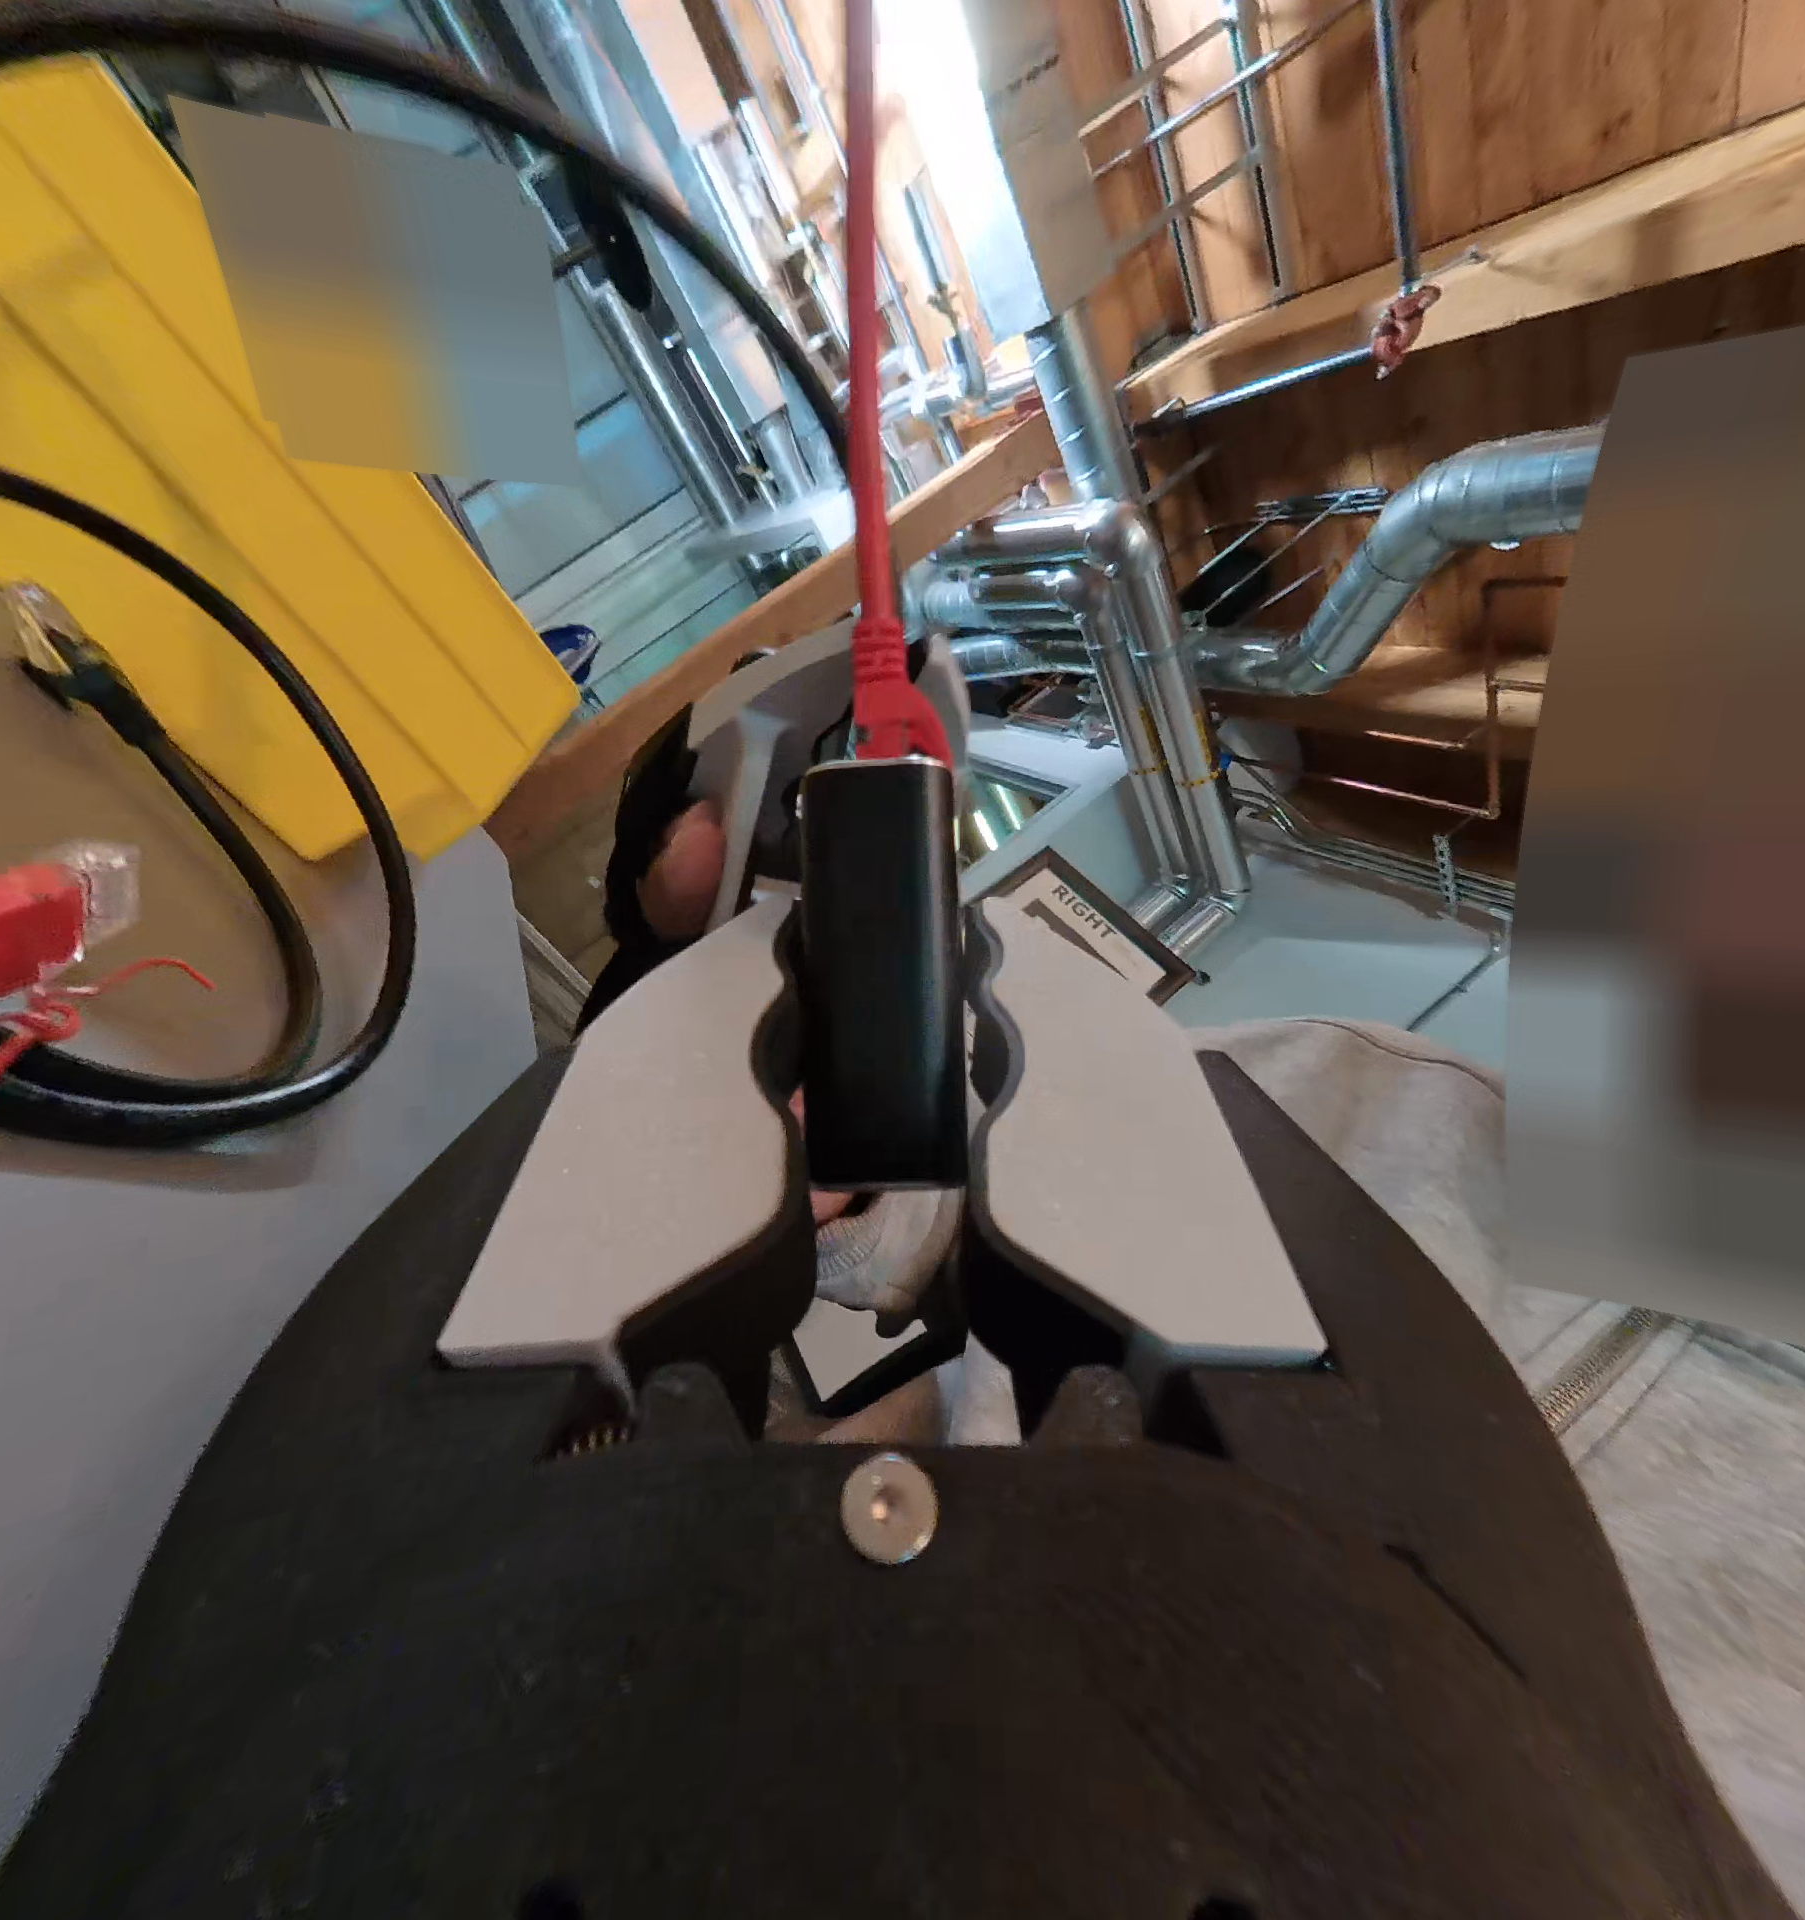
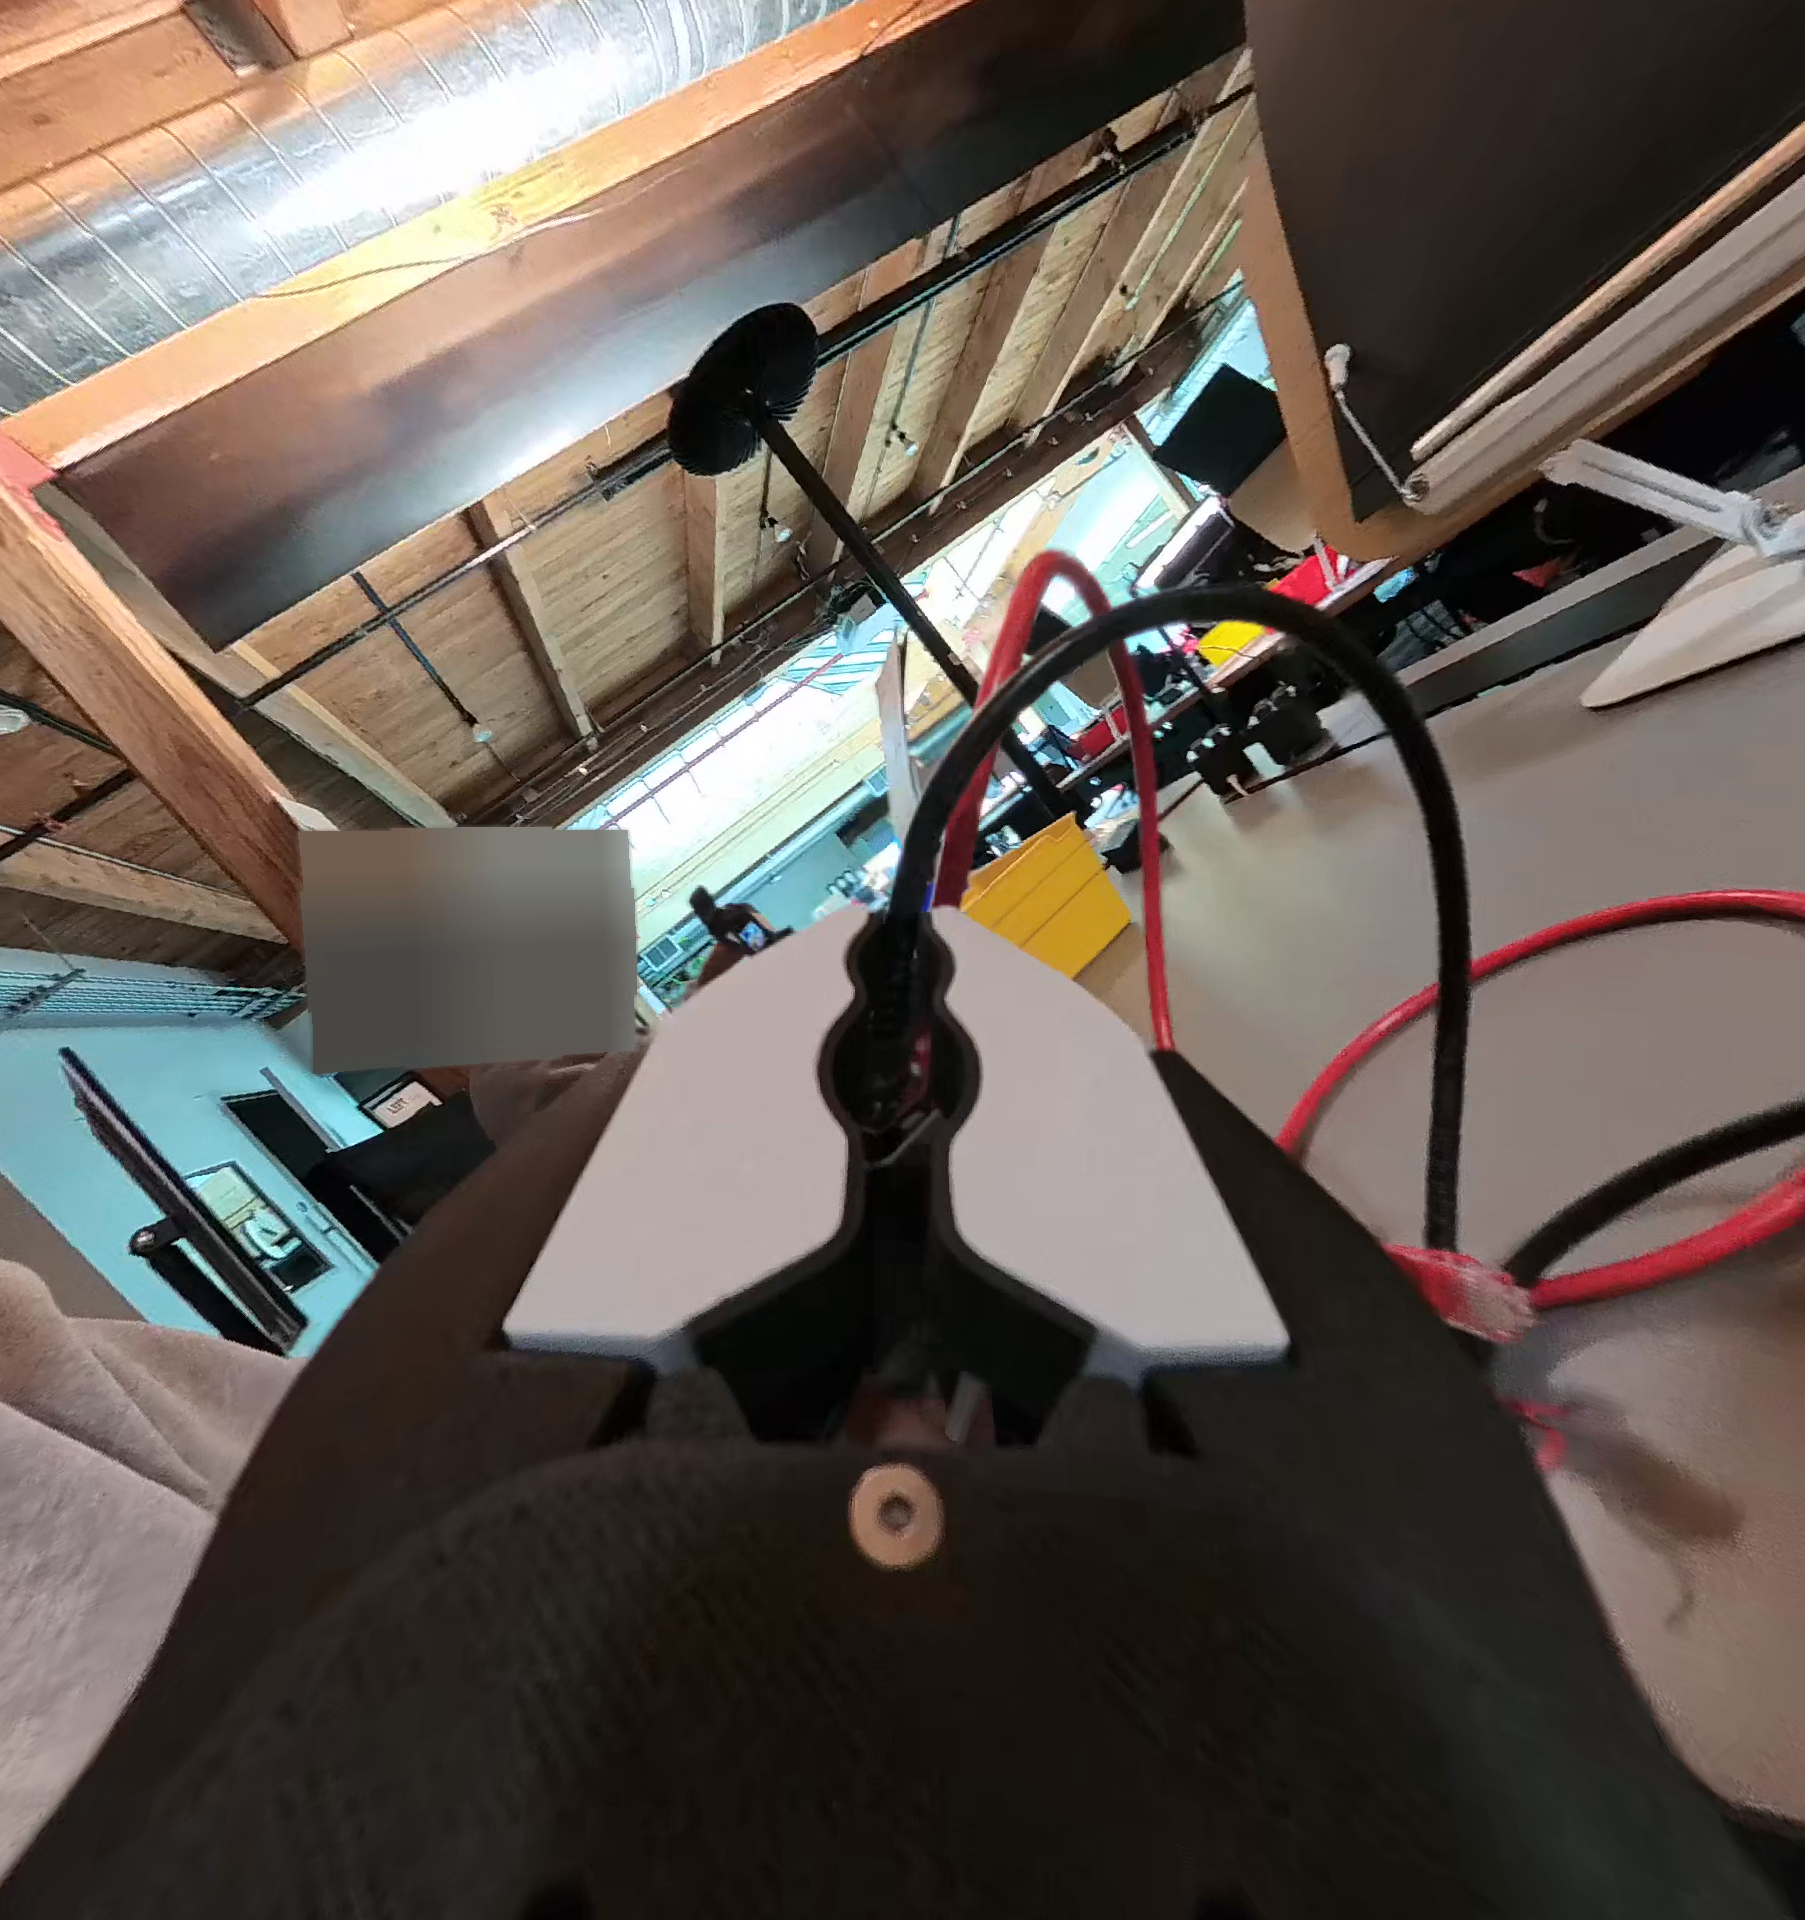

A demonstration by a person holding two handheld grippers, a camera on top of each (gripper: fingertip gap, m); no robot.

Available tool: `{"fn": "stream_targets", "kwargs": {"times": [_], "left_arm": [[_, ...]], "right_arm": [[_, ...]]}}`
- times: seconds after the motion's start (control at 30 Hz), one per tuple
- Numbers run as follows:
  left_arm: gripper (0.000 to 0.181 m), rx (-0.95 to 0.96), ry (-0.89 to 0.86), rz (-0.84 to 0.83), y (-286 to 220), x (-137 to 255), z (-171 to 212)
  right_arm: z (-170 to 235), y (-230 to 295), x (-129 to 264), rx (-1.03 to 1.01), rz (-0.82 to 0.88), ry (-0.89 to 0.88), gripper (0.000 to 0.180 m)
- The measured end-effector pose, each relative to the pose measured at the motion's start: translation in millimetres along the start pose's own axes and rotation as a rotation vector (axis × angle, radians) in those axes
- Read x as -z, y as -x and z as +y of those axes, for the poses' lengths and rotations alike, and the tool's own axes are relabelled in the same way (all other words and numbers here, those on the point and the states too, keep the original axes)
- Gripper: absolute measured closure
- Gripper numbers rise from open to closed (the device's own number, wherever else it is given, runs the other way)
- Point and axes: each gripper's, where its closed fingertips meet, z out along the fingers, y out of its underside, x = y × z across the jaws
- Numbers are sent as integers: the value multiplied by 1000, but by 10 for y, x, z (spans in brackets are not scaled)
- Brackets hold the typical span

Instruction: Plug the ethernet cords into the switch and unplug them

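With our left hand-held gripper (image 1: 882,997) pinching the black switch (image 1: 880,971), red cord (image 1: 865,343) plugged in at its far end, and our right hand-held gripper (image 2: 900,971) clamping the black cord (image 2: 1168,665), we risk skewing its hidden plug.

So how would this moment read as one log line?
left tool: shut on switch | red cord: plugged in | right tool: shut on black cord

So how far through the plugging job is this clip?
Partway. Done: one red cord sits plugged into the black switch. In hand: the left claw clamps the switch, and the right claw grips a black cord. Left: a loose red plug and black plug lie on the table, and all the unplugging.
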Motion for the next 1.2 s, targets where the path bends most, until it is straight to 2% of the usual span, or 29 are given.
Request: {"fn": "stream_targets", "kwargs": {"times": [0.1,0.27,0.3,0.43,0.53,0.67,0.77,0.9,1.03,1.2], "left_arm": [[155,-34,-55,-34,16,115,-148],[156,-103,-12,-91,60,238,-201],[156,-139,3,-118,72,252,-210],[156,-255,50,-199,108,341,-253],[156,-255,20,-196,96,391,-313],[156,-243,13,-191,99,399,-320],[157,-238,38,-187,99,371,-272],[156,-240,72,-191,106,332,-210],[156,-222,75,-179,108,290,-162],[156,-205,72,-161,105,244,-120]], "right_arm": [[59,-72,2,-29,16,37,174],[186,-132,-16,-9,50,126,174],[206,-127,-17,-12,47,152,171],[271,-109,-8,2,43,237,142],[310,-134,7,94,67,289,136],[418,-149,33,285,85,399,136],[483,-139,43,353,80,445,136],[504,-149,65,267,65,457,138],[513,-133,87,113,29,454,153],[530,-90,79,94,2,455,163]]}}
